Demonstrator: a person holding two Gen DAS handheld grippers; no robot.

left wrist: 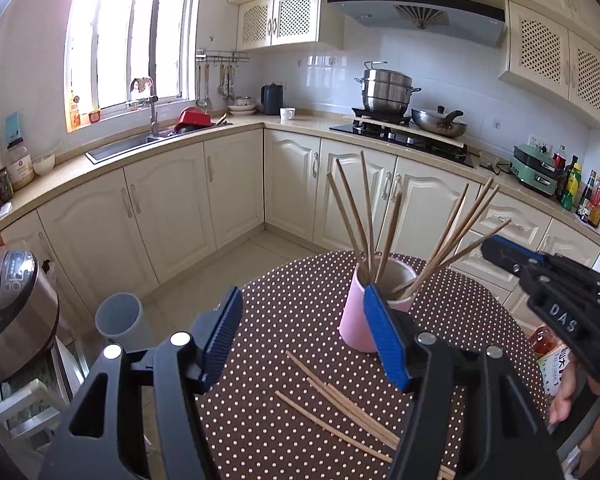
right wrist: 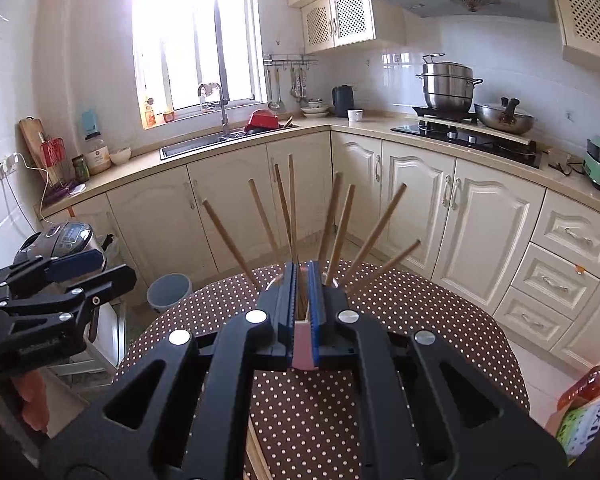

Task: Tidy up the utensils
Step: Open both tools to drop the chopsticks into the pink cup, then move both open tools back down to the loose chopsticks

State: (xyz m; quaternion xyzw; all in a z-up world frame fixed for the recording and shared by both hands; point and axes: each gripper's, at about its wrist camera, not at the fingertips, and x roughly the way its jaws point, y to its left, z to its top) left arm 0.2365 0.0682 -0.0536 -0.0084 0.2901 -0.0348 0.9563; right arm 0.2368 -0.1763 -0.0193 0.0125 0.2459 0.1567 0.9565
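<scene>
A pink holder cup (left wrist: 356, 316) stands on the brown polka-dot table (left wrist: 292, 292) with several wooden chopsticks (left wrist: 364, 208) upright in it. Several loose chopsticks (left wrist: 340, 412) lie flat on the table in front of it. My left gripper (left wrist: 304, 340) is open and empty, hovering above the loose chopsticks just short of the cup. My right gripper (right wrist: 300, 300) is shut on the cup's near rim (right wrist: 305, 344), with chopsticks (right wrist: 340, 220) fanning out beyond its fingers. The right gripper also shows at the right of the left wrist view (left wrist: 500, 252).
A grey bin (left wrist: 120, 316) stands on the floor left of the table. A rice cooker (left wrist: 12, 308) sits on a stand at far left. A bottle and carton (right wrist: 588, 404) sit at the table's right edge. Cabinets, sink and stove line the far walls.
</scene>
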